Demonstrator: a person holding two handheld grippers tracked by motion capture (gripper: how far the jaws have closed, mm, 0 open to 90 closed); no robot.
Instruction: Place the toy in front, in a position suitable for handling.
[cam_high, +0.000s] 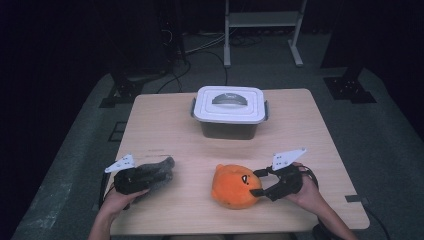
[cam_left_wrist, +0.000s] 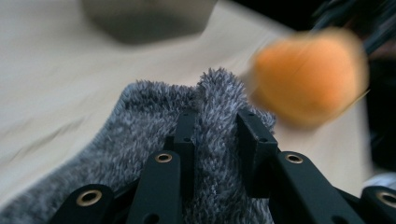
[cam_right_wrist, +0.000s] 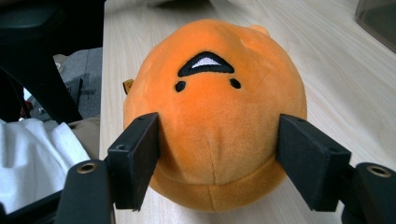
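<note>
Left gripper (cam_high: 159, 172) is at the near left of the worktop (cam_high: 300, 125), jaws clamped on a fold of the grey fleecy cloth (cam_high: 152, 170); in the left gripper view the pile of the cloth (cam_left_wrist: 154, 121) bulges up between and around the two black pads, which pinch a ridge of the fabric. The rest of the cloth trails back beneath the gripper body and toward the person's left hand (cam_high: 120, 197). Whether its lower edge touches the worktop cannot be told from the high view. Right gripper (cam_high: 257, 182) is at the near right, jaws standing wide to either side of the orange plush toy (cam_high: 232, 186). In the right gripper view the toy (cam_right_wrist: 215, 116), round with a stitched black mouth and two small eyes, sits on the worktop between the pads; the left pad lies against its side, the right pad just beside it, and no squeezing of the plush is apparent. The toy lies right of the cloth, the two apart. A lidded white container (cam_high: 229, 106) with a grey handle stands at the far middle of the worktop, well apart from both.
</note>
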